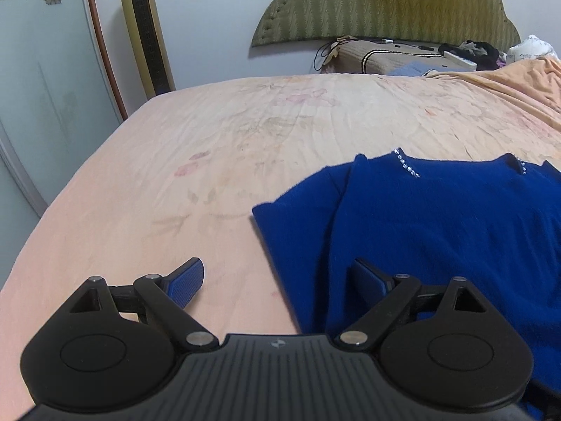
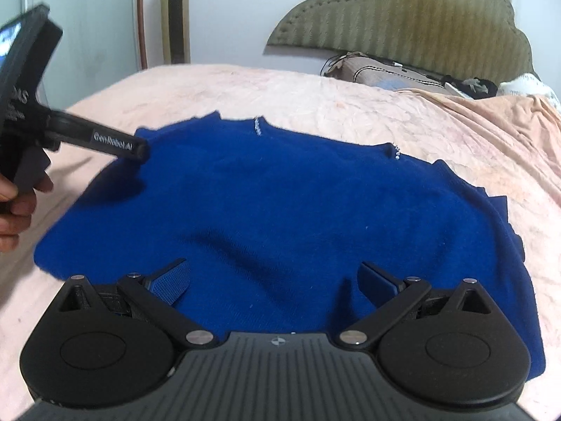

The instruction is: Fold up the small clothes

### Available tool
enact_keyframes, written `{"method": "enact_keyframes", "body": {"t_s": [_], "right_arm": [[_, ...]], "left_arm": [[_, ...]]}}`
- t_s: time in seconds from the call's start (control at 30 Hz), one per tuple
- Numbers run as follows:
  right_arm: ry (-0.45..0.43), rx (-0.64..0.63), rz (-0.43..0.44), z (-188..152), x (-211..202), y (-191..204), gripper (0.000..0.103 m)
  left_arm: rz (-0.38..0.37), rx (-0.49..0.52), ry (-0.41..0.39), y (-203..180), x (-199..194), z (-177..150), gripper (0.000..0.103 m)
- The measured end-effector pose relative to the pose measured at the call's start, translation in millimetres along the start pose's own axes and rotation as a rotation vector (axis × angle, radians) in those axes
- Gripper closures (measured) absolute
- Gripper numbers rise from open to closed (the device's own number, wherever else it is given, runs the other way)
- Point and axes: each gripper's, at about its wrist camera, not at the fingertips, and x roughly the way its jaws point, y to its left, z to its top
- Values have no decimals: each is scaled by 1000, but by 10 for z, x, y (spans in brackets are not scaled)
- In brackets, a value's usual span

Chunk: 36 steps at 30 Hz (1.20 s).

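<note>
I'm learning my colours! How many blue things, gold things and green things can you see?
Blue: 1, the blue sweater
Gold: 1, the gold tower fan
Green: 1, the green headboard
Total: 3

A peach sheet [image 1: 175, 175] covers the bed; gold tower fan [image 1: 145, 31] at eleven o'clock, green headboard [image 1: 385, 3] at one

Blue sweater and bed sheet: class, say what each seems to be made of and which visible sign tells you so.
Blue sweater: probably a soft knit, wool or acrylic; matte, fuzzy surface, with a row of shiny beads or rhinestones at each side of the neckline. Bed sheet: apparently thin woven cotton or a blend; fine creases, faded floral print, no sheen.
</note>
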Motion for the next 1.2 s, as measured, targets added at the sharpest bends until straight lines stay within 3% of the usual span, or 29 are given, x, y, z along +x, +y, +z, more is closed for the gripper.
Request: {"method": "enact_keyframes", "body": {"t_s": [0.13, 0.37, 0.8, 1.2], "right_arm": [[23, -7, 3, -54, 2, 63, 0], [-27, -31, -18, -80, -174, 164, 0], [-114, -282, -68, -212, -415, 597, 1], [-104, -367, -66, -352, -388, 871, 1]], "left_arm": [[-2, 3, 0, 21, -55, -69, 11], [-9, -11, 4, 89, -127, -106, 11], [-10, -17, 8, 90, -187, -111, 11], [8, -8, 15, 82, -195, -108, 11]]}}
